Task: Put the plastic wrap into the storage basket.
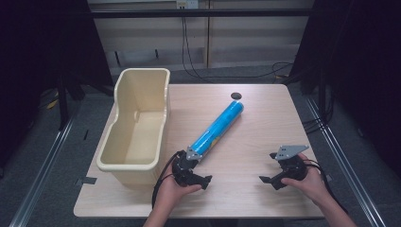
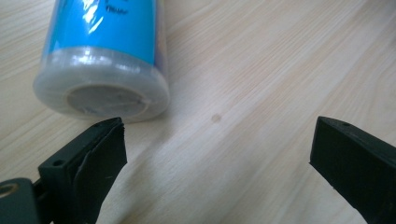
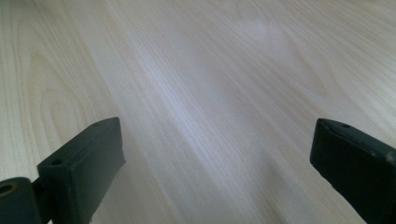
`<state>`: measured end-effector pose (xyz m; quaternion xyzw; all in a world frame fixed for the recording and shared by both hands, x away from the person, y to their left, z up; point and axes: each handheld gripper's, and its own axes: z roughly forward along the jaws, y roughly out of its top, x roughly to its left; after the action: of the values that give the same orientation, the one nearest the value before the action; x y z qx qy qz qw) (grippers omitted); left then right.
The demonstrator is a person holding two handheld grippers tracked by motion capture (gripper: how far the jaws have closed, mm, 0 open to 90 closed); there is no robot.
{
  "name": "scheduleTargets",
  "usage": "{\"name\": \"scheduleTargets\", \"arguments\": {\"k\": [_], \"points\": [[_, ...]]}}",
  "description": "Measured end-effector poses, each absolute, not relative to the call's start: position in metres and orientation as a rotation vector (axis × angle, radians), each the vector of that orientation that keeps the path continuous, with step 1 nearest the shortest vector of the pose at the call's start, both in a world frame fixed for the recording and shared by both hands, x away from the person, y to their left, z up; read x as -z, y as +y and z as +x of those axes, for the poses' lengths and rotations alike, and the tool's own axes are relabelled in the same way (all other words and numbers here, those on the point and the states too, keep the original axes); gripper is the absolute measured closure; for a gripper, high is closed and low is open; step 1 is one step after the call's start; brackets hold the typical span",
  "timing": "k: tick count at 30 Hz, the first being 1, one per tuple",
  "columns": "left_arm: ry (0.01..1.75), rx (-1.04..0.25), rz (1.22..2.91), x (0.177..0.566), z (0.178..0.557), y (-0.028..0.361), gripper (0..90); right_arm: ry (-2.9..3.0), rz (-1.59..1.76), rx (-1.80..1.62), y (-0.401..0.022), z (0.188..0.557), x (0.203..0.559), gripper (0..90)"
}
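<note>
A long blue tube (image 1: 218, 126) in clear wrap lies slantwise across the middle of the wooden table (image 1: 265, 118). Its near end (image 2: 102, 91) rests just beyond my left gripper's left jaw tip. My left gripper (image 1: 191, 166) sits at that end, held in a hand, open wide (image 2: 217, 140) with only bare wood between its jaws. Off to the right, apart from the tube, is my right gripper (image 1: 268, 167). It is open too (image 3: 215, 140), over bare tabletop.
A tall cream plastic bin (image 1: 137, 127) stands empty along the table's left side, close to my left gripper. A small black round thing (image 1: 235, 96) lies near the far edge, beyond the tube's far end. Cables trail on the floor behind.
</note>
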<state>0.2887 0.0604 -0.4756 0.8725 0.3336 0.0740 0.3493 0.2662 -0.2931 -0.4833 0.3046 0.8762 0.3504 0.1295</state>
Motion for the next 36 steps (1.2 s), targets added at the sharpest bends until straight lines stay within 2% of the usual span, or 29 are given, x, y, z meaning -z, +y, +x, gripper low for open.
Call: {"name": "scheduleTargets", "arguments": {"k": [3, 15, 23, 36], "points": [[0.872, -0.198, 2.272, 0.471, 0.291, 0.057, 3.4, 2.550, 0.883, -1.011, -0.294, 0.265, 0.483, 2.9], [0.946, -0.081, 2.323, 0.448, 0.307, 0.049, 5.7, 2.541, 0.913, -1.027, -0.297, 0.265, 0.482, 3.1], [0.944, -0.107, 2.328, 0.427, 0.316, 0.041, 5.7, 2.539, 0.912, -1.035, -0.299, 0.266, 0.482, 3.0], [0.959, -0.125, 2.360, 0.407, 0.356, 0.015, 5.7, 2.537, 0.920, -1.046, -0.301, 0.266, 0.482, 3.1]]}}
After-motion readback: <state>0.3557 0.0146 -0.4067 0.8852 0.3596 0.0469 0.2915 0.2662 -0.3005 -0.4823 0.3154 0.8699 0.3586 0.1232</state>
